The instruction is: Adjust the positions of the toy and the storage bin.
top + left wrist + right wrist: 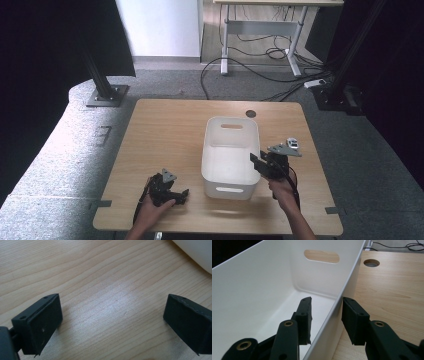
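A white plastic bin (231,189) with handle slots stands on the wooden table (165,125), right of centre. My right gripper (257,162) straddles the bin's right wall near its front corner. In the right gripper view one pad is inside the bin (262,290) and the other outside, and the right gripper (327,300) is shut on that wall. My left gripper (181,196) rests low by the table's front edge, left of the bin. In its own view the left gripper (113,298) is open over bare wood, with the bin's corner (197,252) at top right.
A round cable hole (251,114) sits in the table behind the bin, also seen as the hole (371,262) beyond the wall. On the floor past the table are a desk frame (260,25), loose cables (280,75) and two black posts.
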The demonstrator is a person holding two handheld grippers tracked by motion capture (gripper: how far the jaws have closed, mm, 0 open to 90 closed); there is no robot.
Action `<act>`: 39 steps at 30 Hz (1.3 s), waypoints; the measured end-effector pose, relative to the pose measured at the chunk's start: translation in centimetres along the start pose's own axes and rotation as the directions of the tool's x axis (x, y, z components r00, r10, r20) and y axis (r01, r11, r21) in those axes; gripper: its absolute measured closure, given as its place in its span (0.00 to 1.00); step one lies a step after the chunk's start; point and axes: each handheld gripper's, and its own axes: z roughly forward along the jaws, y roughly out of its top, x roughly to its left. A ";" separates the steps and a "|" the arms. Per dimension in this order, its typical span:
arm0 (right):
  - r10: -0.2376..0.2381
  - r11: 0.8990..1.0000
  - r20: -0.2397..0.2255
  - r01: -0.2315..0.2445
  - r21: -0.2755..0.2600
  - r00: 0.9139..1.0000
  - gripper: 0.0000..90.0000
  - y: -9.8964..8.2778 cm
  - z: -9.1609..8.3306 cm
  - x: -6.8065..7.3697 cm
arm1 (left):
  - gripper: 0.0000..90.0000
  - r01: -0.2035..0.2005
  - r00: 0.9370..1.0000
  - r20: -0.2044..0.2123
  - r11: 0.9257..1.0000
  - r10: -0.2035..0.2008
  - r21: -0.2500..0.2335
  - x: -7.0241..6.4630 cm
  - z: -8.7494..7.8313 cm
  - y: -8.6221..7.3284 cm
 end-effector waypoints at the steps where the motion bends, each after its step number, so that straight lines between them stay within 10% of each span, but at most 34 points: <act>1: 0.000 1.000 -0.002 0.000 0.001 1.000 0.66 0.0 0.1 0.1 | 0.02 0.000 1.000 0.000 1.000 0.000 0.000 0.0 0.0 0.0; 17: -0.005 1.000 0.000 0.005 -0.021 1.000 0.55 0.1 0.4 0.3 | 0.03 0.001 1.000 -0.001 1.000 -0.001 -0.001 0.0 0.0 0.0; 25: -0.003 0.993 -0.024 0.000 -0.117 1.000 0.42 0.2 -3.2 -1.3 | 0.03 -0.001 1.000 -0.001 1.000 0.001 -0.001 0.0 -0.1 -0.1; 39: -0.009 0.994 0.007 0.010 -0.104 1.000 0.36 -1.9 -5.8 -4.3 | 0.03 0.001 1.000 -0.001 1.000 -0.001 -0.002 0.0 -0.1 -0.1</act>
